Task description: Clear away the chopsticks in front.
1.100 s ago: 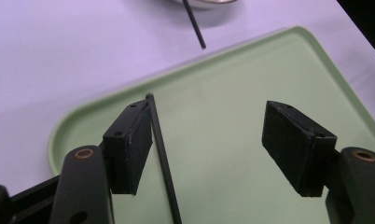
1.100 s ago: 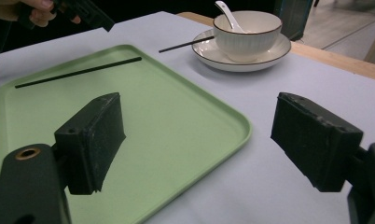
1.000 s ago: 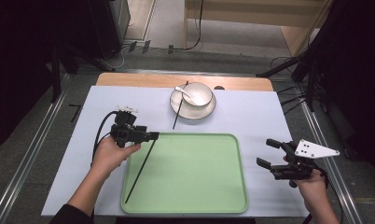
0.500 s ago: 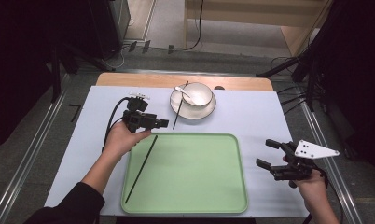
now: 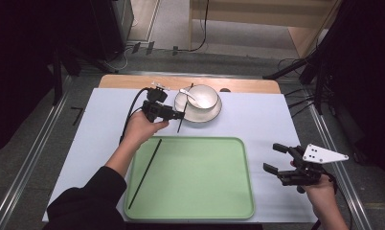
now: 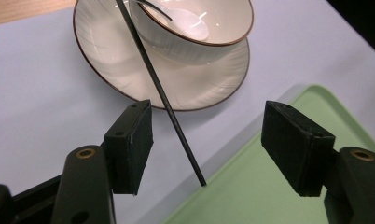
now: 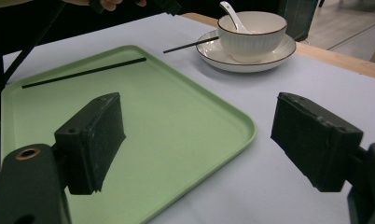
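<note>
1. One black chopstick [image 5: 144, 173] is lying slanted in the green tray [image 5: 205, 201], near the tray's left edge.
2. The left gripper [image 5: 177, 115] is hanging over the table [image 5: 95, 124], just past the tray's far left corner. Its jaws are standing wide apart and are gripping nothing.
3. In the left gripper view, a second black chopstick [image 6: 162, 95] is sitting between the open jaws, but the pads are not touching it. Its far end is leaning on the saucer [image 6: 106, 56] and its near end is pointing at the tray's rim.
4. A white bowl [image 5: 203, 97] is sitting on the saucer near the table's far edge, with a white spoon [image 5: 186, 94] resting in it.
5. The right gripper [image 5: 272, 159] is staying by the table's right edge, just right of the tray. Its jaws are spread open too, with nothing in them.
6. No words or labels are showing that can be read.
</note>
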### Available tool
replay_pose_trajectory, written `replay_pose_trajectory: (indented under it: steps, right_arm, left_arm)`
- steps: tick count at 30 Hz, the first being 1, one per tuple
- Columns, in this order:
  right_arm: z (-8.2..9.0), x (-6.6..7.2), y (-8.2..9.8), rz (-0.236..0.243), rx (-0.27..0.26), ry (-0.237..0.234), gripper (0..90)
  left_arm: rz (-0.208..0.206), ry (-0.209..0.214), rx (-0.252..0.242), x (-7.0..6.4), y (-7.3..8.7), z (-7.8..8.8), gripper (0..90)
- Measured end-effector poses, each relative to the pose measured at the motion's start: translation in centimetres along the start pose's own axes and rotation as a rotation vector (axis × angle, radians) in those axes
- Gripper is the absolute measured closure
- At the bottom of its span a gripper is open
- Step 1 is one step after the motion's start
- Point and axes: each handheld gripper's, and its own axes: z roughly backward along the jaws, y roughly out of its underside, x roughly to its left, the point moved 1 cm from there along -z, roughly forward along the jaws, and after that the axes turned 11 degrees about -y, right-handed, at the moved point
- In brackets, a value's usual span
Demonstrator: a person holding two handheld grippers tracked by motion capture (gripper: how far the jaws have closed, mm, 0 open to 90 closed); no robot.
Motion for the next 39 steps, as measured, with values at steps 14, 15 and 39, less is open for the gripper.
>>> replay_pose_trajectory:
  steps: [14, 15, 39]
  right_arm:
    - [0.5, 0.2, 0.3, -0.004, -0.002, 0.003, 17.4]
    - [0.6, 0.2, 0.3, -0.004, -0.002, 0.004, 17.4]
    - [0.9, 0.3, 0.4, -0.011, -0.012, 0.009, 17.5]
  left_arm:
    - [0.004, -0.073, 0.050, -0.1, -2.0, -5.2, 49.5]
    - [0.004, -0.085, 0.040, 0.0, -2.0, -5.4, 50.8]
    - [0.084, -0.199, 0.099, 0.3, -1.5, -8.2, 82.9]
